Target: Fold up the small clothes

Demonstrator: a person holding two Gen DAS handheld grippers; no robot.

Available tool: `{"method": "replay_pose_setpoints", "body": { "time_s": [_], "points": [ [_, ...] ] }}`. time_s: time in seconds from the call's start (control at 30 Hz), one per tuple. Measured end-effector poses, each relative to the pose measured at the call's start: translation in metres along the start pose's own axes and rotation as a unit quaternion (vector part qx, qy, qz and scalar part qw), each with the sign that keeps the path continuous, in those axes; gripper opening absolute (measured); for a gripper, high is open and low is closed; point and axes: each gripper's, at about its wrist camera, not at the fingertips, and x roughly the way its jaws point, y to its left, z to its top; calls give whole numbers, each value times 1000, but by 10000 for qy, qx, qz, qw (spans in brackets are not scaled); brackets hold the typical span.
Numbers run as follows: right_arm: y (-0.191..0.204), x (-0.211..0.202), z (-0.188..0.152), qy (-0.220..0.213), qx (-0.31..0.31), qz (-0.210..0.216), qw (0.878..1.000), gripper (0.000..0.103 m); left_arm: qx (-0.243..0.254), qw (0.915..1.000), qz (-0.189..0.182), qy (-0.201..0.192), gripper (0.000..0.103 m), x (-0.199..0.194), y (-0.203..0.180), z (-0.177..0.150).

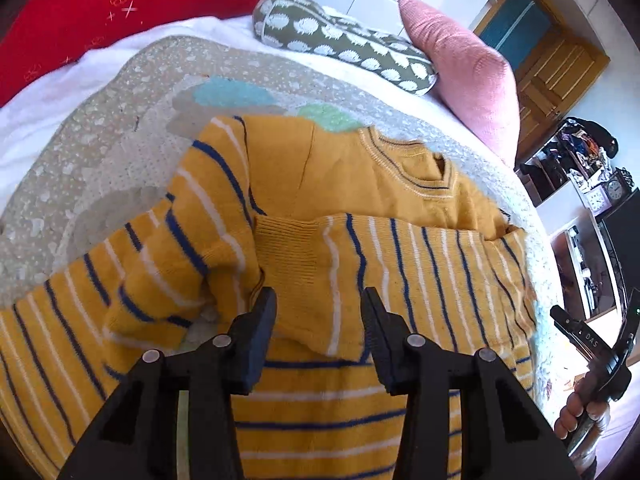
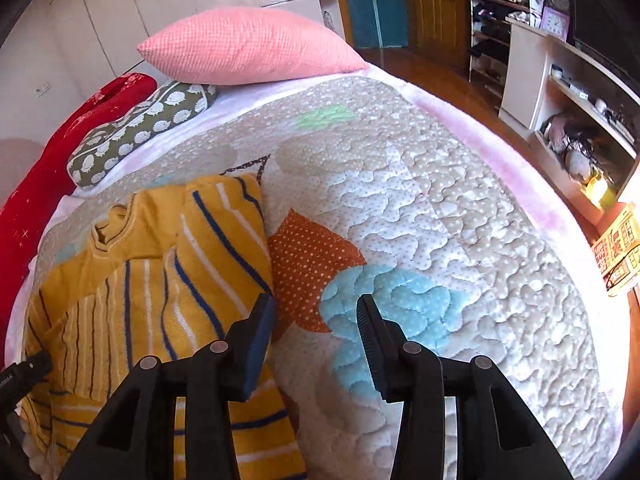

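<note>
Yellow striped sweater lies on the quilt, both sleeves folded across the chest; its hem runs out of frame below the left gripper, whose jaws stand apart over the sleeve, gripping nothing. Right gripper, jaws apart, hangs over bare quilt just beside the sweater's edge. Pink pillow sits at the far end.
</note>
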Motion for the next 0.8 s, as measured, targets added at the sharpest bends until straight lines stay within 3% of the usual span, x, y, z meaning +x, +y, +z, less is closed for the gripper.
{"method": "replay_pose_setpoints", "body": {
  "time_s": [0.13,0.3,0.43,0.53,0.8],
  "points": [
    [28,-41,-18,-163,-499,282,9982,46,-239,9993,-153,-226,44,-59,29,-28],
    [106,-63,-65,-67,-1457,901,9852,49,-759,9913,843,-673,45,-122,100,-68],
    [186,-67,-113,162,-2310,1516,9609,49,-1440,9761,1470,-703,48,-152,162,-99],
    [243,-68,-144,350,-2789,1893,9408,49,-1828,9711,1373,-689,48,-171,193,-126],
    [366,-78,-214,607,-3862,2561,8841,49,-2089,9590,1495,-1193,50,-222,207,-192]
  ]
}}
